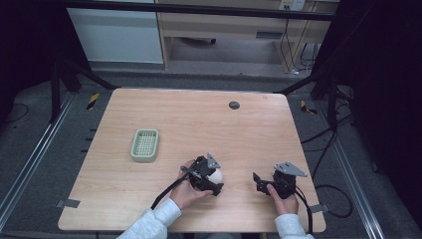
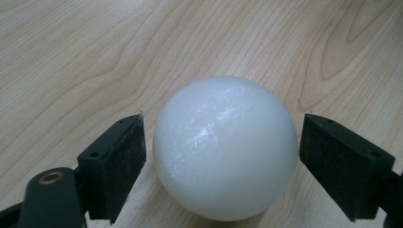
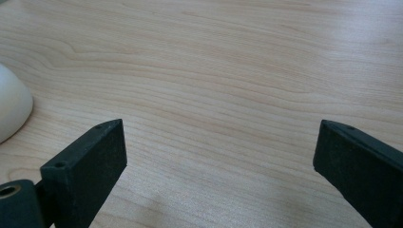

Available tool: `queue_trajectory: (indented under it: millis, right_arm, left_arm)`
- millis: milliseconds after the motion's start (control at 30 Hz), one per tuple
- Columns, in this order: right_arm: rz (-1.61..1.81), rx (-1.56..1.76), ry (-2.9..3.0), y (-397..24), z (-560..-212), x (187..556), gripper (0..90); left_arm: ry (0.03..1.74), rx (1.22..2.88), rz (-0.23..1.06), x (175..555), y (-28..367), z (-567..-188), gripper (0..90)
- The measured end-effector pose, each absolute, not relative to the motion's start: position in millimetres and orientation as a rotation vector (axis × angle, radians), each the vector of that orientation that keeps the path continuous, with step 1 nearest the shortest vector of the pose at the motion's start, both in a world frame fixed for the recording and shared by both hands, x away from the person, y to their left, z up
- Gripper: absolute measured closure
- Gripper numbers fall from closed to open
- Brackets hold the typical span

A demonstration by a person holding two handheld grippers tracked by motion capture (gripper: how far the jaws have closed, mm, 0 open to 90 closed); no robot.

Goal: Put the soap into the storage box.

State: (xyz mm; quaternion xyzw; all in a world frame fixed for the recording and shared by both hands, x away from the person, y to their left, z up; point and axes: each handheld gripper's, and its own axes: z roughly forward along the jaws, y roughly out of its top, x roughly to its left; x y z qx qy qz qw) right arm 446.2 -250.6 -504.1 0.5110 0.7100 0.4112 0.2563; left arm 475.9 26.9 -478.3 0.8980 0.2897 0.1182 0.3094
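Observation:
A smooth white ball (image 2: pixel 225 147) rests on the wooden table (image 1: pixel 199 124) near the front, right of centre. My left gripper (image 2: pixel 223 118) is open around it, one black jaw on each side, with a thin gap at the left pad (image 2: pixel 119 156) and almost none at the right pad. From above, the left gripper (image 1: pixel 209 175) covers most of the ball (image 1: pixel 217 175). My right gripper (image 1: pixel 260 182) sits on the table to the ball's right, open, with bare wood between its jaws (image 3: pixel 221 126). The ball's edge (image 3: pixel 12 104) shows at the left of the right gripper view.
A pale green slotted basket (image 1: pixel 145 145) stands on the left half of the table. A small black round cap (image 1: pixel 234 105) sits near the far edge. Cables trail from both grippers off the front edge.

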Motion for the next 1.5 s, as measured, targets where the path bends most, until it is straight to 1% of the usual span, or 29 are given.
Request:
queue_trajectory:
  millis: [567,833,1500]
  right_arm:
    - [1.117,1.387,1.927,-250.6,-504.1,446.2,4.1]
    - [1.118,1.386,1.928,-250.6,-504.1,446.2,4.1]
    - [1.12,1.386,1.929,-250.7,-504.0,446.3,4.1]
  left_arm:
    - [0.775,2.4,0.311,478.1,22.0,-482.6,19.7]
    - [0.783,2.406,0.305,478.8,21.2,-484.0,23.2]
    - [0.78,2.422,0.314,478.5,20.5,-482.6,23.8]
